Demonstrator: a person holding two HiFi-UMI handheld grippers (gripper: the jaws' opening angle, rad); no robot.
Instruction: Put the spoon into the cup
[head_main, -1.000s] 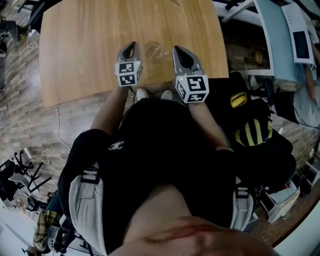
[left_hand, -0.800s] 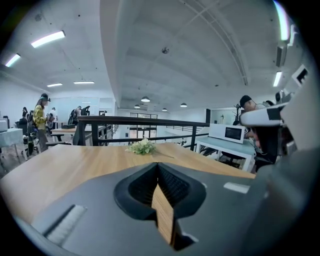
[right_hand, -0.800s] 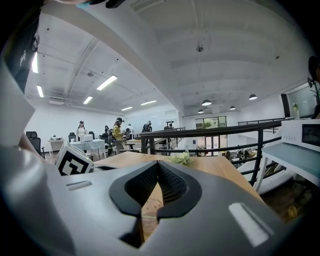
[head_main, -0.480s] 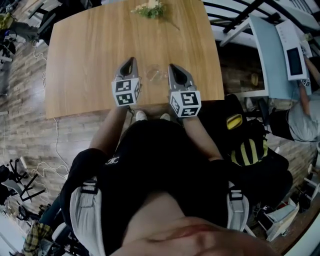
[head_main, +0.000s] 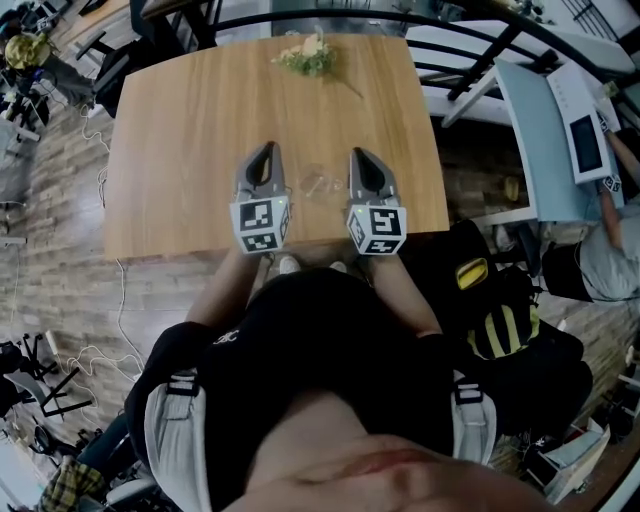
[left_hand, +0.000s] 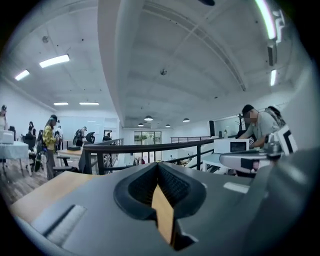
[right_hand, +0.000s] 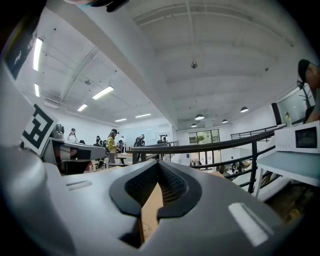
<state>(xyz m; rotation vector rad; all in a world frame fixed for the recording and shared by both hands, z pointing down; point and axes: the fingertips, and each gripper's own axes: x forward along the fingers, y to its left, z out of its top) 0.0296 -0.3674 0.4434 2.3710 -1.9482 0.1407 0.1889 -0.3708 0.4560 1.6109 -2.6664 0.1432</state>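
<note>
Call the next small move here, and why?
Probably open the right hand-held gripper and tip it down toward the table. It and the left hand-held gripper are both shut and empty, aimed level across the room. The clear cup stands between them, and I can't make out a spoon in any view.

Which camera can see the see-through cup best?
The head view. The clear cup sits on the wooden table, between the left claw and the right claw. Both gripper views show only their own shut claws, the room and the ceiling, and no cup.
</note>
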